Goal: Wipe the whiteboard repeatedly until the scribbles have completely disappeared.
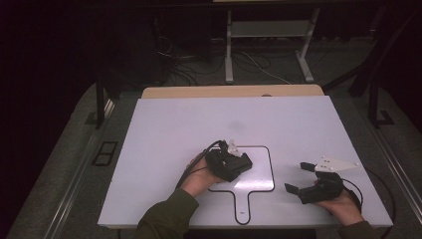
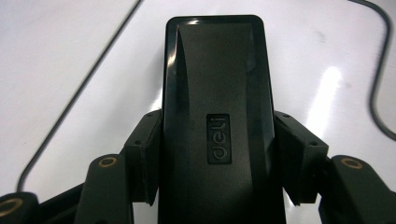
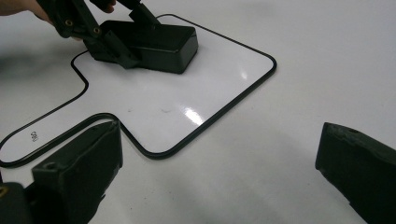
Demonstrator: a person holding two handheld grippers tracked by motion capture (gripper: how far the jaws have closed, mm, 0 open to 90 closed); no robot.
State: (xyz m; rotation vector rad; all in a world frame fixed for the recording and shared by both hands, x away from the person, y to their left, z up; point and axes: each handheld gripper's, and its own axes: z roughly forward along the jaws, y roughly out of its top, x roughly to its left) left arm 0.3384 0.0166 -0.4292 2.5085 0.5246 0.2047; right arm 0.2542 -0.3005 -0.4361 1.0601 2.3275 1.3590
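Black box reading "deli" on its top is lying inside the black outline on the table, long axis pointing away from the left gripper, which is clamping its sides. Right gripper is sitting open, empty.

Reads to me as a lab or recording room, dim and bare. A white table with a black paddle-shaped outline marked on it, the sort of placement template a test bench carries. Beyond the table, on the far side from my left hand-held gripper, loose cables run across a grey carpeted floor around the metal legs of a stand. Dark surroundings, no household furnishing in sight.
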